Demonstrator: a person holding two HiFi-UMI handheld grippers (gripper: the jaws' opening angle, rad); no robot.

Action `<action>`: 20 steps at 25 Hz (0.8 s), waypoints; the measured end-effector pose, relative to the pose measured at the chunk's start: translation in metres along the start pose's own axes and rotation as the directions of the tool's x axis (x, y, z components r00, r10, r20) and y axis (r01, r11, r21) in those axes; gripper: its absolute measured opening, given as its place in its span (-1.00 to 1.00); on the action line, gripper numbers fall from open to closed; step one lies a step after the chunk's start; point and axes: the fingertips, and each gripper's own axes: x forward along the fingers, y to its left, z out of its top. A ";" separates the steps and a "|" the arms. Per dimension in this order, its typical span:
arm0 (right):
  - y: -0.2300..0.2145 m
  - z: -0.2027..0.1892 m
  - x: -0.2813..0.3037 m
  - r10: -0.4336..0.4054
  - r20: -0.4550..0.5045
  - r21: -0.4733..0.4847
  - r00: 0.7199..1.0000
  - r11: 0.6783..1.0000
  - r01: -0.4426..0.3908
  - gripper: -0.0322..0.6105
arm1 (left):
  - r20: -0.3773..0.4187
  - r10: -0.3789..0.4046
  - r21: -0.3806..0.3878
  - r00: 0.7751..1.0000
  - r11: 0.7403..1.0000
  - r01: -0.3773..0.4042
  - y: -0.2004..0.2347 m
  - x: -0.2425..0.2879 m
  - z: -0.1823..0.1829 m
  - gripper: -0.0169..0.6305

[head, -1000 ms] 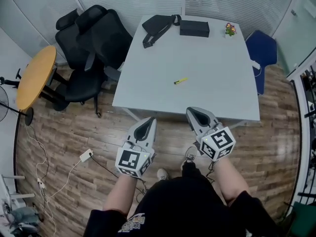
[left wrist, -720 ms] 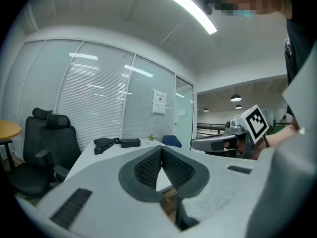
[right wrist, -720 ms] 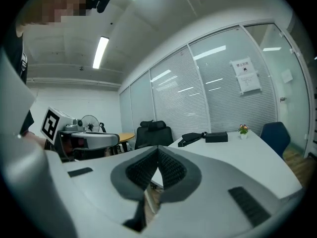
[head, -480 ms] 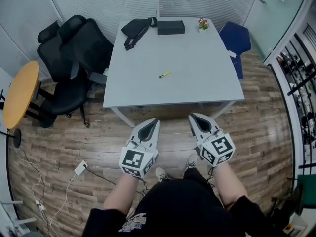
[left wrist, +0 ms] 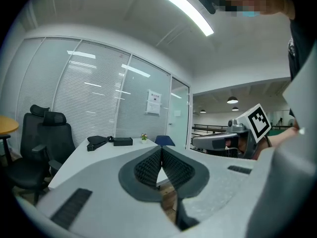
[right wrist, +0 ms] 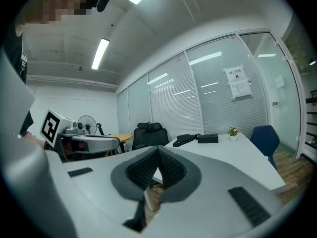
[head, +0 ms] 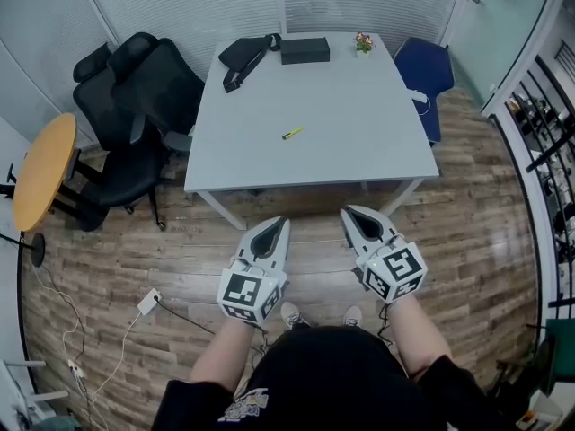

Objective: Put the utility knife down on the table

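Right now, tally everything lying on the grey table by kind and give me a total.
Yellow utility knife: 1
Black bag: 1
Black box: 1
Potted flowers: 1
Total on the table: 4

Reads as an office meeting room: large white rectangular table (head: 341,124) in the middle, black mesh swivel chairs (head: 162,83) at its left, blue chair (head: 420,65) far right, glass partition walls with white slatted blinds (head: 180,3) beyond, fluorescent strip light (left wrist: 187,11) overhead.
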 end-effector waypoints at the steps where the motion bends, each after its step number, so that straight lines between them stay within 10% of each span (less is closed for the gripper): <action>1: -0.002 0.000 -0.005 0.007 0.004 0.002 1.000 1.000 -0.007 -0.89 | -0.001 0.007 -0.002 1.000 1.000 -0.007 -0.006 0.000 0.000 -0.93; 20: -0.021 0.008 -0.059 0.124 0.040 -0.009 0.991 0.992 -0.124 -0.89 | 0.025 0.110 0.040 0.994 0.993 -0.111 -0.077 -0.004 0.014 -0.93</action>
